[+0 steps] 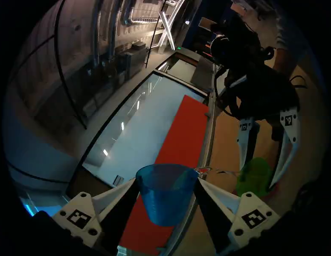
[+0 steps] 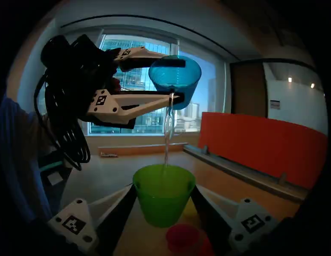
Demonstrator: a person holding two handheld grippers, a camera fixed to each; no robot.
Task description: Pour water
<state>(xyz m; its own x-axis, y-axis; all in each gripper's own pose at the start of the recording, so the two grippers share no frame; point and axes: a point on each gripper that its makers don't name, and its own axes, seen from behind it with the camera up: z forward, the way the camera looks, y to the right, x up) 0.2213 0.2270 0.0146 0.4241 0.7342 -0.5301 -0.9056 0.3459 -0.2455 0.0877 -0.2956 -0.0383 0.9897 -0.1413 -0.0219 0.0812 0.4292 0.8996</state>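
Left hand-held gripper [image 1: 167,181]: is clamping the tilted blue cup [image 1: 165,202], raised above.
Right hand-held gripper [image 2: 164,187]: is gripping the green cup [image 2: 163,205] below.
Water [image 2: 167,132]: is falling into the green cup.
Technique: tilting gently and centring the stream should avoid spills.

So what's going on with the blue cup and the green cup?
A person is pouring water using two hand-held grippers. The left gripper has its jaws shut on a see-through blue plastic cup, which is tipped so that a thin stream of water runs out. The right gripper holds a green plastic cup upright underneath, above the wooden table, and the water is falling into it.
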